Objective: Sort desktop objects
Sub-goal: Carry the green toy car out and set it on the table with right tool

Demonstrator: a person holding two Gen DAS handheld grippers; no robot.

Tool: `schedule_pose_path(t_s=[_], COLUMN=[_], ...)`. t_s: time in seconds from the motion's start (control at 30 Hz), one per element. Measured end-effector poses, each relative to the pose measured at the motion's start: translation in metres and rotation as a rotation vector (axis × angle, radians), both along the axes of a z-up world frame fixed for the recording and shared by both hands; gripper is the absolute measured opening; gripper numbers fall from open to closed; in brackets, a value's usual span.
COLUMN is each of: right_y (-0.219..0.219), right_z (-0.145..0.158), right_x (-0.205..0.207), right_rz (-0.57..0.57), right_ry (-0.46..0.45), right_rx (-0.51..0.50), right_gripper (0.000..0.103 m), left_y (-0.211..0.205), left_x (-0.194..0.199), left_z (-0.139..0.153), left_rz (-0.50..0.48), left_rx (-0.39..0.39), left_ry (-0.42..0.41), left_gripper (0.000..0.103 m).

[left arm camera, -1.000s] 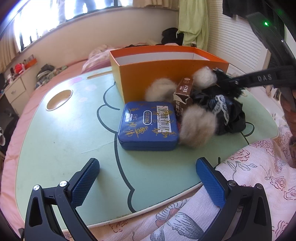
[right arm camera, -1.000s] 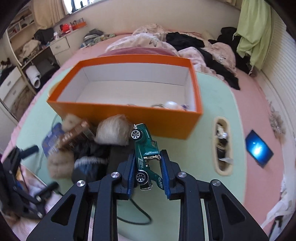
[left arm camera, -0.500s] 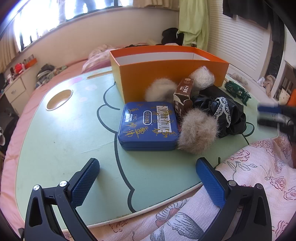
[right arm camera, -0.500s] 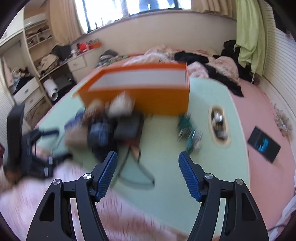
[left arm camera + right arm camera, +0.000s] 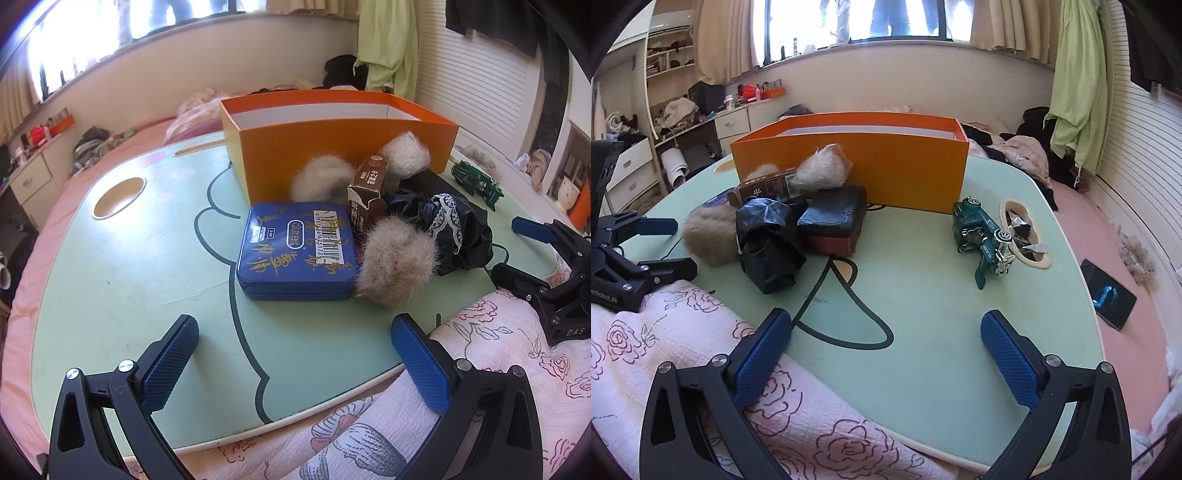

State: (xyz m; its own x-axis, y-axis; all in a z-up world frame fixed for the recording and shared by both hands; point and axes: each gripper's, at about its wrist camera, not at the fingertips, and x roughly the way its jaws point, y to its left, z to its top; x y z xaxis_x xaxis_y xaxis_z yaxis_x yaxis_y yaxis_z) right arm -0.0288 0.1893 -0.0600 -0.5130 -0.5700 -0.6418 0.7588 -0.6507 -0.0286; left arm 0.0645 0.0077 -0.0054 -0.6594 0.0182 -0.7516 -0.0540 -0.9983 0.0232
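An orange box (image 5: 343,147) (image 5: 857,166) stands open on the green lap table (image 5: 110,277). In front of it lie a blue tin (image 5: 295,251), a brown carton (image 5: 369,184), three fur balls, the nearest (image 5: 397,266), and a black lace bundle (image 5: 443,218) (image 5: 768,236). A green toy car (image 5: 982,232) (image 5: 476,181) lies tilted on the table right of the box. My right gripper (image 5: 886,354) (image 5: 504,247) hangs over the near edge, its jaws opening with nothing between them. My left gripper (image 5: 295,354) (image 5: 685,245) is open short of the tin, holding nothing.
A dark padded block (image 5: 834,221) leans beside the bundle. A slot (image 5: 1027,236) by the car holds small bits; a round cup hole (image 5: 118,197) is at the far left. A phone (image 5: 1108,295) lies on the pink bed. A rose-print quilt (image 5: 665,332) covers the near edge.
The right gripper let go of the green car, which now lies on the table right of the box. It opened wide, sank and drew back to the near edge. The left gripper kept still.
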Motion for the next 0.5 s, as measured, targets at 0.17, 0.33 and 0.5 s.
schedule_pose_path(t_s=[0.17, 0.33, 0.5], right_y=[0.0005, 0.0012, 0.0018], right_z=[-0.0003, -0.0007, -0.0011], right_x=[0.0010, 0.0010, 0.0010], right_rz=[0.000, 0.001, 0.001], right_ry=[0.000, 0.000, 0.000], right_rx=[0.000, 0.000, 0.000], right_gripper=[0.102, 0.102, 0.102], left_y=[-0.0002, -0.0003, -0.0004], left_x=[0.0001, 0.0002, 0.0003], left_z=[0.0001, 0.0001, 0.0003], left_rz=[0.000, -0.001, -0.001], left_rx=[0.000, 0.001, 0.001], left_ry=[0.000, 0.000, 0.000], left_gripper=[0.103, 0.103, 0.103])
